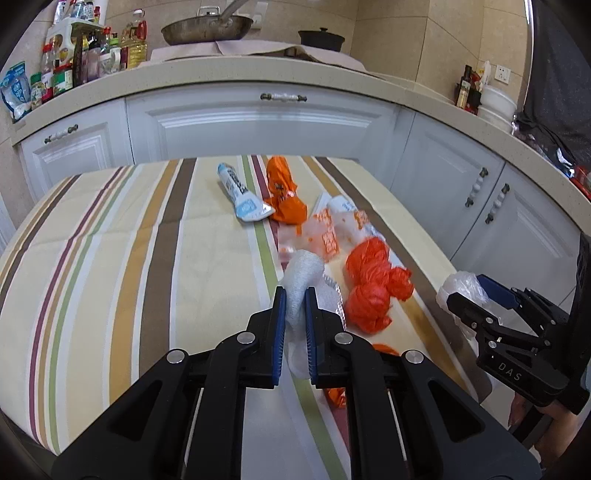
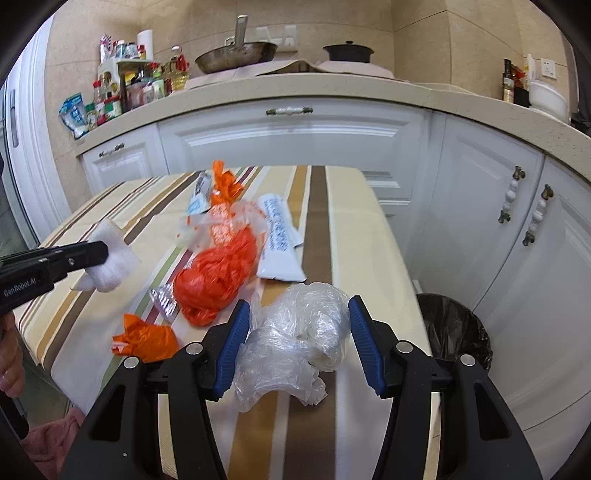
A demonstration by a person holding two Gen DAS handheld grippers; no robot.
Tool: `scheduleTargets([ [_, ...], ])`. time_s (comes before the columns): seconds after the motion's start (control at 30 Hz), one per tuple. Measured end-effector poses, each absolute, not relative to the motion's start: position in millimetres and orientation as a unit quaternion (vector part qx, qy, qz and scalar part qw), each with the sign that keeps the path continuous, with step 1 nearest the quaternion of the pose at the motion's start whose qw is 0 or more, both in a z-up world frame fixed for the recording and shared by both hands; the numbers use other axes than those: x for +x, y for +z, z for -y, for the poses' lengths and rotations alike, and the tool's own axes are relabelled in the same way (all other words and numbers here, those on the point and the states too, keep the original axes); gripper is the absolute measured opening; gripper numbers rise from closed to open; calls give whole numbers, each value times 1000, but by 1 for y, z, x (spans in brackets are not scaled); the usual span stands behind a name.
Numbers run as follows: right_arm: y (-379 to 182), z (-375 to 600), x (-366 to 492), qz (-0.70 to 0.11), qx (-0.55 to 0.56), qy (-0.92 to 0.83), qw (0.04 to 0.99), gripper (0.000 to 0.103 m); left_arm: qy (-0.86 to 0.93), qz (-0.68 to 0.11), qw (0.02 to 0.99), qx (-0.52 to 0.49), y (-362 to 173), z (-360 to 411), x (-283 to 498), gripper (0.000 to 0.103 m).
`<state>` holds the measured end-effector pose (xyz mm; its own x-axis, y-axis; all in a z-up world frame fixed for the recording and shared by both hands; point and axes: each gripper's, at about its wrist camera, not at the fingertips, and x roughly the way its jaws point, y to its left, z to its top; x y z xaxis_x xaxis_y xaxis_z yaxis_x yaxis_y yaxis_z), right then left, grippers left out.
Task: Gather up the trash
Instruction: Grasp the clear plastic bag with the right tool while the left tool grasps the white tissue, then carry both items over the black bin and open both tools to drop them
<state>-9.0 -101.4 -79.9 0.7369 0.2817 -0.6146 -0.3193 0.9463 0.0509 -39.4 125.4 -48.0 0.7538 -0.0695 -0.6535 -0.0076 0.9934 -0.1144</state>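
My left gripper (image 1: 294, 295) is shut on a white foam wrap (image 1: 301, 275) and holds it over the striped tablecloth (image 1: 110, 258); it also shows in the right wrist view (image 2: 110, 258). My right gripper (image 2: 299, 314) is open, its jaws either side of a crumpled clear plastic bag (image 2: 295, 332) near the table's right edge. Other trash lies on the table: a crumpled orange bag (image 1: 369, 284), an orange wrapper (image 1: 282, 188), a blue-white pouch (image 1: 242, 194), a clear orange-printed bag (image 1: 328, 232), a white printed bag (image 2: 275, 240) and an orange scrap (image 2: 147, 338).
A bin with a black liner (image 2: 454, 328) stands on the floor right of the table. White cabinets (image 1: 266, 125) and a countertop with bottles (image 1: 74, 66), a pan (image 1: 207, 29) and a pot (image 1: 321, 37) lie behind. The other gripper shows at the right of the left wrist view (image 1: 517, 332).
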Motion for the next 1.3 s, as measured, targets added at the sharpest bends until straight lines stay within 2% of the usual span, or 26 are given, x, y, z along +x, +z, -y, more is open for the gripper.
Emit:
scheduleTargets([
  [0.37, -65, 138, -2, -301, -19, 110, 947, 54, -41, -329, 942, -46, -27, -92, -15, 10],
  [0.67, -64, 204, 15, -292, -13, 25, 956, 54, -95, -317, 943, -28, -23, -11, 32, 10],
  [1.2, -94, 275, 74, -304, -5, -58, 951, 54, -134, -351, 926, 33, -66, 127, 115, 11],
  [1.3, -105, 282, 91, -314, -6, -56, 948, 61, -124, -352, 927, 43, -76, 141, 129, 18],
])
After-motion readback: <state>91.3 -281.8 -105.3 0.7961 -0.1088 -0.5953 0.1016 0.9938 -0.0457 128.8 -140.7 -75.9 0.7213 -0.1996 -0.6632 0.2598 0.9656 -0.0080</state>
